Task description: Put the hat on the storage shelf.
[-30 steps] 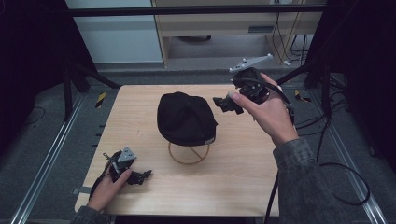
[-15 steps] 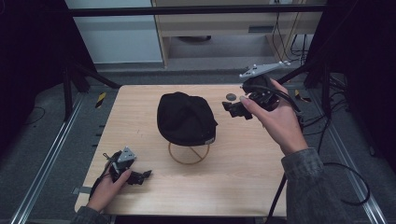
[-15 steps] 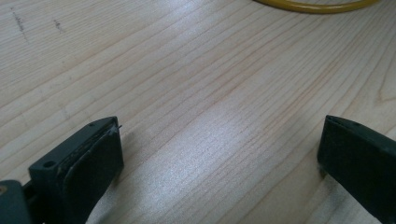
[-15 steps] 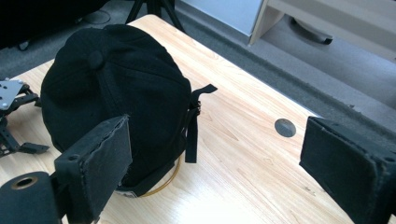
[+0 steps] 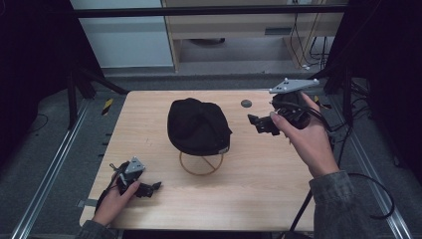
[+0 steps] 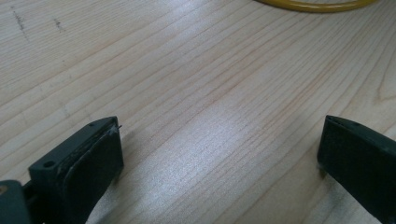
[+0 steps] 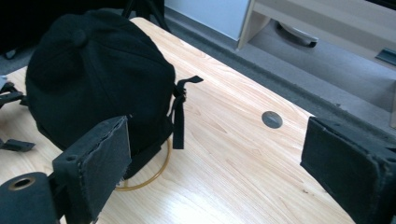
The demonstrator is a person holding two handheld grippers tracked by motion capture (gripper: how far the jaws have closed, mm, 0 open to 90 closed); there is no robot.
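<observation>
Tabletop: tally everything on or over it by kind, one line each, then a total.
Black cap: 1
Yellow ring stand under the cap: 1
Hand-held tools: 2, left tool low by the near edge, right tool held up beside the cap
Round grey disc set in the table: 1
Total: 5

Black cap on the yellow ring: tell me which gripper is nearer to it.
Right. The right gripper is held above the table just off the black cap, jaws open toward it. The left gripper rests on the table at the near-left corner, farther off.
</observation>
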